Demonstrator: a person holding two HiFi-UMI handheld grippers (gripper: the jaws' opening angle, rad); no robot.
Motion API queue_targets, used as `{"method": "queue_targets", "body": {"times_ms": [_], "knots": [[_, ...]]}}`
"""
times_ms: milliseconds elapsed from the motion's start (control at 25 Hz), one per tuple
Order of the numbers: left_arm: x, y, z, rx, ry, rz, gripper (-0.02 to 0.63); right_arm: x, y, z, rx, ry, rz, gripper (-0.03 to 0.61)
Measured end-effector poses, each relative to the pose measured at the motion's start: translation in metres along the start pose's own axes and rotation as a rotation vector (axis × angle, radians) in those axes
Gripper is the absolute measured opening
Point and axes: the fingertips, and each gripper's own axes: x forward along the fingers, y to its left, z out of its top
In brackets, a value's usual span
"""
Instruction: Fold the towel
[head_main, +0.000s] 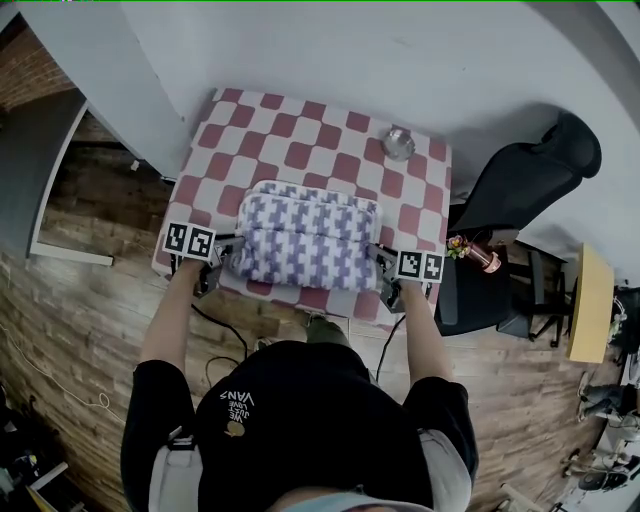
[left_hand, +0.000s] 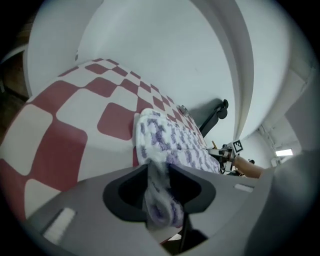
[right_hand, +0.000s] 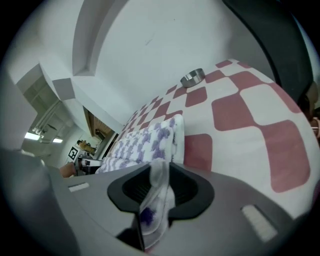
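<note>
Towel (head_main: 305, 235): we find the white-and-purple patterned cloth on the near half of the table (head_main: 300, 130), which carries a red-and-white checked cover. In the head view the towel lies doubled over in layers. Its near edge sits close to the table's near edge, and its far edge reaches about the middle of the table.

Left gripper (head_main: 222, 262): we see it at the towel's near left corner. In the left gripper view a bunched fold of the towel (left_hand: 170, 145) runs down between the two jaws and fills the gap between them, touching both. We read this as a grip on the cloth.

Right gripper (head_main: 385, 268): we see it at the towel's near right corner. In the right gripper view a thin strip of towel (right_hand: 145, 142) hangs between the jaws and is pinched there. We read this likewise as a grip on the cloth.

Both grippers point downward toward the table from its near side, one at each end of the towel's near edge.

Other items: a small metal bowl (head_main: 398, 143) stands on the far right part of the table, well apart from the towel. A black chair (head_main: 520, 180) stands beside the table on the right.
</note>
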Motion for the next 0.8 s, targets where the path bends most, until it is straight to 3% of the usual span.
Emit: {"method": "queue_targets", "body": {"times_ms": [80, 120, 240, 360, 520, 640, 800], "knots": [[-0.008, 0.001, 0.003, -0.003, -0.027, -0.003, 0.186, -0.008, -0.007, 0.006, -0.007, -0.044, -0.05, 0.197], [-0.014, 0.0, 0.004, 0.009, -0.04, -0.004, 0.197, -0.014, -0.009, 0.009, -0.011, -0.075, -0.07, 0.228], [-0.032, -0.004, 0.005, 0.077, -0.089, 0.0, 0.219, -0.039, -0.006, 0.015, -0.056, -0.171, -0.099, 0.245], [-0.052, -0.006, 0.01, 0.227, -0.167, 0.075, 0.222, -0.057, 0.006, 0.008, -0.193, -0.216, -0.137, 0.245], [-0.072, -0.026, 0.011, 0.573, -0.254, 0.195, 0.222, -0.072, 0.037, -0.014, -0.46, -0.222, -0.211, 0.245], [-0.07, -0.051, -0.005, 0.901, -0.219, 0.25, 0.222, -0.073, 0.062, -0.034, -0.726, -0.18, -0.264, 0.245], [-0.054, -0.078, -0.037, 1.268, -0.125, 0.237, 0.222, -0.071, 0.077, -0.061, -1.017, -0.087, -0.313, 0.245]]}}
